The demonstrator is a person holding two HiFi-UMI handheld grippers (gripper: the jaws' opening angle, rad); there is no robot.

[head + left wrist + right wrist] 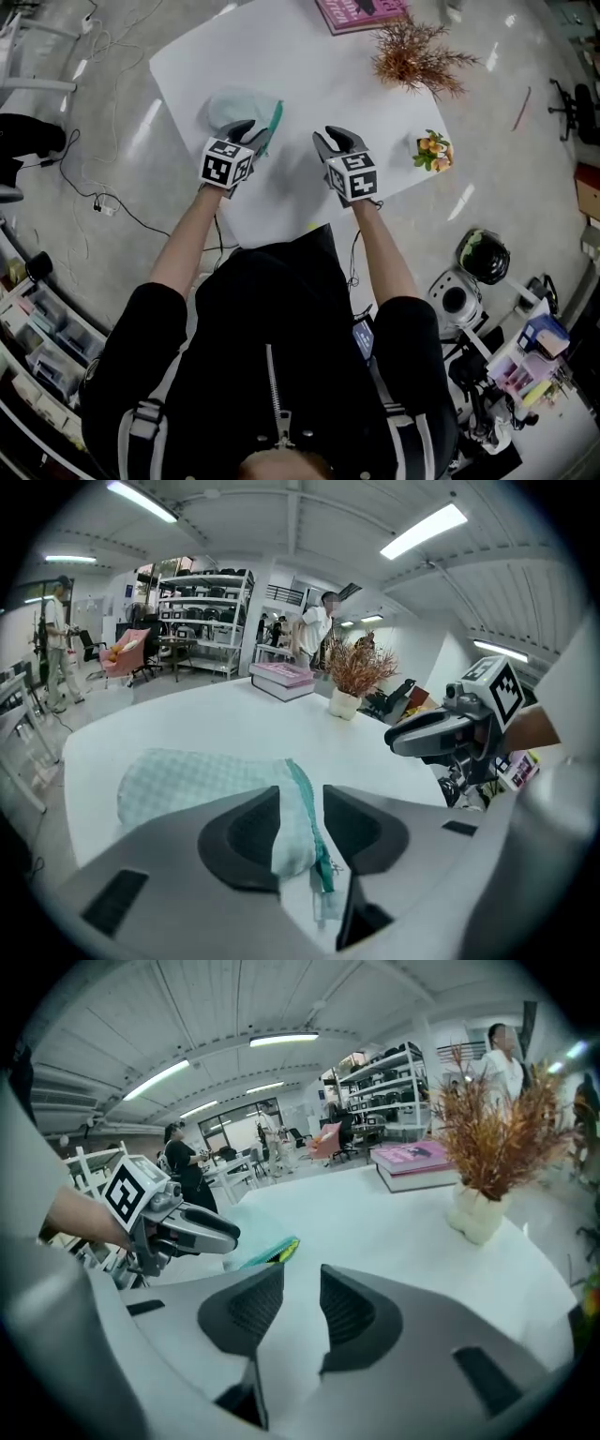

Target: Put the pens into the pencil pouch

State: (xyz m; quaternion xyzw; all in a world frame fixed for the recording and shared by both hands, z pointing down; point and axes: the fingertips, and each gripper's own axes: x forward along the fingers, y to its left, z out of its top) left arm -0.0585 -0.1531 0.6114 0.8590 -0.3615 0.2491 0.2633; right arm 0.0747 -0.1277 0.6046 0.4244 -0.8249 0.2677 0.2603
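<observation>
A pale green checked pencil pouch [236, 105] with a teal zip lies on the white table [309, 75]. My left gripper [251, 127] is at the pouch's zip end. In the left gripper view the pouch [187, 778] runs back between the jaws of the left gripper [300, 806]. The fabric lies against the left jaw, a gap shows beside the right one, and the gripper is open. My right gripper [334, 141] hovers open over bare table to the right, nothing between its jaws [302, 1288]. A yellow-green bit shows at the pouch's mouth [274, 1253]. No loose pens are visible.
A dried plant in a white pot [415, 54] and a pink book [361, 11] stand at the table's far side. A small plant with orange fruits [433, 150] sits near the right edge. Cables, a helmet [484, 253] and shelves surround the table; people stand in the background.
</observation>
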